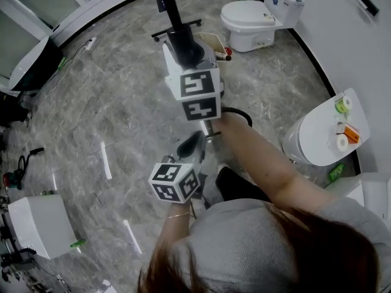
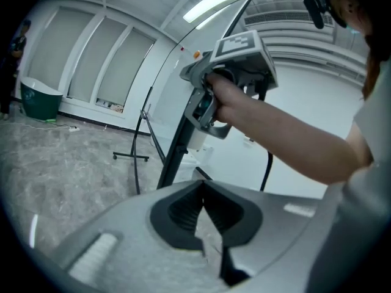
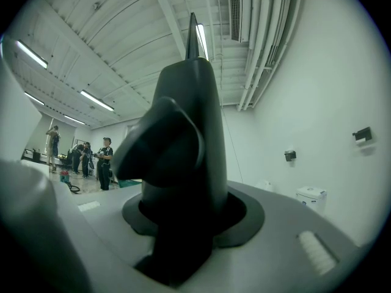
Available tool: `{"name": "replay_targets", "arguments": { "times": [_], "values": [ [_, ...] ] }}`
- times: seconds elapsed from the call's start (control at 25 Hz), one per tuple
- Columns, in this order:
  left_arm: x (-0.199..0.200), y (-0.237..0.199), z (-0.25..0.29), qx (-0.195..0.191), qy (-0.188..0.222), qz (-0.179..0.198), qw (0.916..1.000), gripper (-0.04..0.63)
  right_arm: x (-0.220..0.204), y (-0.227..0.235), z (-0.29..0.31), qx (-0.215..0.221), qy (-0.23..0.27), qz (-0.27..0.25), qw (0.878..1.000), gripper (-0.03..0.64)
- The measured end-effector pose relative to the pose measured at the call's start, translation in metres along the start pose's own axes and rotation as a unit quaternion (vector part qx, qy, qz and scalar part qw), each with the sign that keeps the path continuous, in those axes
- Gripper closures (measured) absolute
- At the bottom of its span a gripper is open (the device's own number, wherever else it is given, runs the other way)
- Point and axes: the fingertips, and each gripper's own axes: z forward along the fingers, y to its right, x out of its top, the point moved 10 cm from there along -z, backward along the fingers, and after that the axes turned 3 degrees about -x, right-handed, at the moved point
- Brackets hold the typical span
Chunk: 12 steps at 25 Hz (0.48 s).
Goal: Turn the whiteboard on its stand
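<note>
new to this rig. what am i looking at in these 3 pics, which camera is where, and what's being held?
There is no robot here. A person holds a two-jaw hand-held gripper in each hand, and the marker cubes are part of those tools. The head view looks steeply down from a camera on the person's head. The other two cameras ride on the grippers and look along their jaws.

The right hand-held gripper is clamped on the edge of the whiteboard, which from above shows as a dark bar. In the right gripper view, that edge rises between the jaws. The left hand-held gripper is shut and empty, nearer the person and not touching the board.

The stand rests on a marble floor. Toilets stand beyond it.
</note>
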Motion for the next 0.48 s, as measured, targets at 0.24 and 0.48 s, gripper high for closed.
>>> {"name": "replay_targets", "arguments": {
  "times": [0.24,0.48],
  "values": [
    [-0.013,0.013,-0.022,-0.002,-0.005,0.008,1.0,0.595,0.0,-0.008,-0.029,-0.004,0.0,0.0,1.0,0.456],
    [-0.027,0.038,-0.036,-0.016,-0.004,0.016,0.9997,0.595,0.001,-0.012,-0.064,-0.006,0.0,0.0,1.0,0.456]
  ]
}}
